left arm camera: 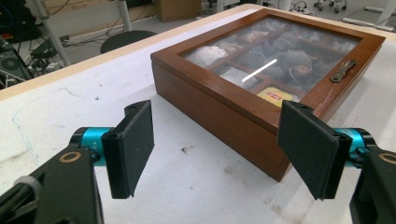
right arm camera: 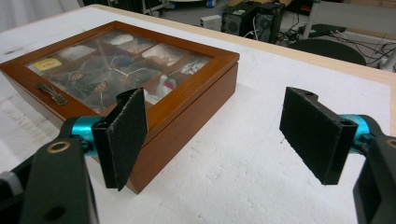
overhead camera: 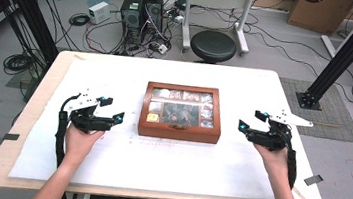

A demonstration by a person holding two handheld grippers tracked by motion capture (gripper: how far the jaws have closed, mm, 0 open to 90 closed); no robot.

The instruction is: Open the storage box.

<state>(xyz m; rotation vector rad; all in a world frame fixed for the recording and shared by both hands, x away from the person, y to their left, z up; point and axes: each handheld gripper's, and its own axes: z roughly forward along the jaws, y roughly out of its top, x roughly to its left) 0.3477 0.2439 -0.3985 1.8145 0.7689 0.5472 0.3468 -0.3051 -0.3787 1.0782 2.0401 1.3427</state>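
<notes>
A brown wooden box (overhead camera: 181,113) with a glass lid stands shut in the middle of the white table. Through the glass I see compartments with small packets. A metal clasp (left arm camera: 343,71) sits on the lid's front edge, also seen as the clasp (right arm camera: 52,93). My left gripper (overhead camera: 112,109) is held just left of the box (left arm camera: 261,79), open, with nothing between its jaws. My right gripper (overhead camera: 253,120) hovers just right of the box (right arm camera: 140,84), open and holding nothing.
The white table (overhead camera: 167,159) has bare surface around the box. Beyond its far edge stand a black stool (overhead camera: 213,45), computer towers (overhead camera: 141,12) with tangled cables, and a white desk (overhead camera: 220,4). Black frame posts (overhead camera: 343,53) rise at both sides.
</notes>
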